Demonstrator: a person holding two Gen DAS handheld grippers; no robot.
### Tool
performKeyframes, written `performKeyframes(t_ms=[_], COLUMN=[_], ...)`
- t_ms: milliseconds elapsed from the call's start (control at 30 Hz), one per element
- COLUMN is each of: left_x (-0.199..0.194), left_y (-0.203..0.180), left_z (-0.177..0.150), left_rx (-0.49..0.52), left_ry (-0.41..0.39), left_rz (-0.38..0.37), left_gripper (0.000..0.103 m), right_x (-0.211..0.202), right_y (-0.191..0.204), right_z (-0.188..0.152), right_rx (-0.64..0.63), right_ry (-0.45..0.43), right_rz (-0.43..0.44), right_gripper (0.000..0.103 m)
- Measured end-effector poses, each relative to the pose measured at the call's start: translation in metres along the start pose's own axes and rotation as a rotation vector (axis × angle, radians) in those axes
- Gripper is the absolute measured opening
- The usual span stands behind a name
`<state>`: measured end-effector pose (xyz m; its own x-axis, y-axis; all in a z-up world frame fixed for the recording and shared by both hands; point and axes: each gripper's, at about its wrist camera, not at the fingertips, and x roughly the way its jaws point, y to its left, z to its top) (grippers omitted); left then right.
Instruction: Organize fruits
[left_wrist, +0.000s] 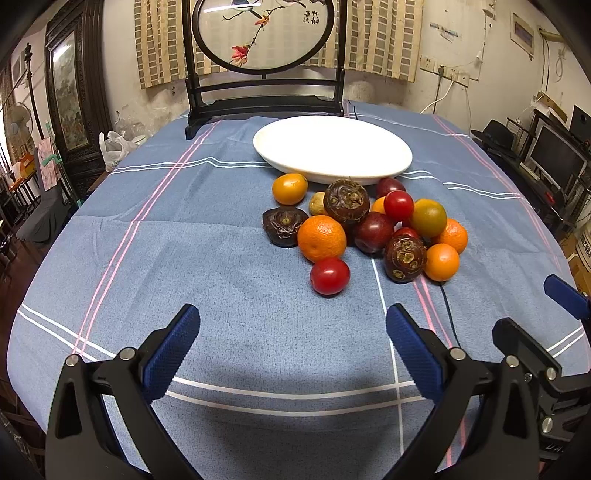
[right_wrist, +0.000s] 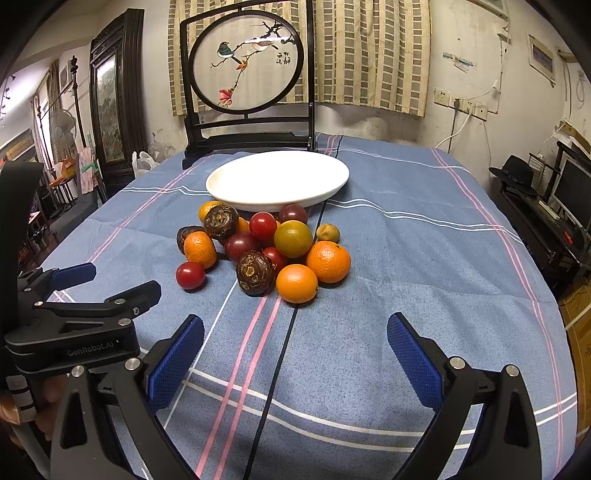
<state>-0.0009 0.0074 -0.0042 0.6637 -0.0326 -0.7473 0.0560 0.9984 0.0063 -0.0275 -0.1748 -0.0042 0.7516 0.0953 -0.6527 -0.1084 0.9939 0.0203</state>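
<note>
A pile of fruit lies on the blue cloth in front of a white plate, which also shows in the right wrist view. The pile holds oranges, red cherry tomatoes, dark water chestnuts, dark plums and a greenish citrus. The plate holds nothing. My left gripper is open and empty, short of the pile. My right gripper is open and empty, also short of the pile. The left gripper shows at the left of the right wrist view.
A dark wooden screen stand with a bird painting stands behind the plate. A thin black cable runs across the cloth toward me. The table edge drops off at right, beside a desk with monitors.
</note>
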Motion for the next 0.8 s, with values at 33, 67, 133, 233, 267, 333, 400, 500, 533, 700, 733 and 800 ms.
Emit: performKeyframes(t_ms=[33, 67, 133, 233, 267, 333, 400, 500, 533, 700, 733, 800], left_x=[0.0, 0.0001, 0.0, -0.0002, -0.0004, -0.0001, -0.0001, -0.0001, -0.0005, -0.0009, -0.0007, -0.0007], left_y=[0.0, 0.0, 0.0, -0.0006, -0.0005, -0.0008, -0.0007, -0.0009, -0.0014, -0.0021, -0.0017, -0.0017], left_z=[0.0001, -0.0001, 0.0004, 0.0011, 0.0011, 0.0012, 0.0012, 0.0016, 0.0022, 0.0028, 0.0023, 0.0019], left_rx=[0.001, 0.002, 0.001, 0.001, 0.0, 0.001, 0.001, 0.001, 0.001, 0.0, 0.0, -0.001], left_ry=[0.001, 0.001, 0.002, 0.003, 0.001, 0.002, 0.002, 0.005, 0.005, 0.007, 0.006, 0.007], left_rz=[0.0, 0.0, -0.002, -0.001, -0.002, -0.002, -0.001, 0.0, 0.0, -0.003, -0.004, -0.005], left_gripper=[0.099, 0.099, 0.099, 0.099, 0.099, 0.099, 0.099, 0.099, 0.099, 0.099, 0.099, 0.099], right_x=[-0.0001, 0.0003, 0.0001, 0.0018, 0.0019, 0.0022, 0.0024, 0.0027, 0.0028, 0.0027, 0.0028, 0.0034], right_y=[0.0, 0.0002, 0.0003, 0.0017, 0.0019, 0.0021, 0.0021, 0.0021, 0.0021, 0.002, 0.002, 0.002], right_z=[0.0001, 0.0001, 0.0002, -0.0003, -0.0002, -0.0002, -0.0004, -0.0004, -0.0008, -0.0009, -0.0013, -0.0023], right_rx=[0.0, -0.001, -0.003, -0.009, -0.01, -0.011, -0.009, -0.009, -0.009, -0.009, -0.009, -0.01], right_ry=[0.0, 0.001, 0.002, 0.002, 0.002, 0.002, 0.002, 0.004, 0.005, 0.006, 0.006, 0.007], right_rz=[0.0, 0.0, -0.001, 0.0, 0.0, 0.0, 0.0, -0.001, -0.001, 0.001, 0.002, 0.001], right_gripper=[0.1, 0.1, 0.1, 0.1, 0.1, 0.1, 0.1, 0.1, 0.1, 0.1, 0.1, 0.1])
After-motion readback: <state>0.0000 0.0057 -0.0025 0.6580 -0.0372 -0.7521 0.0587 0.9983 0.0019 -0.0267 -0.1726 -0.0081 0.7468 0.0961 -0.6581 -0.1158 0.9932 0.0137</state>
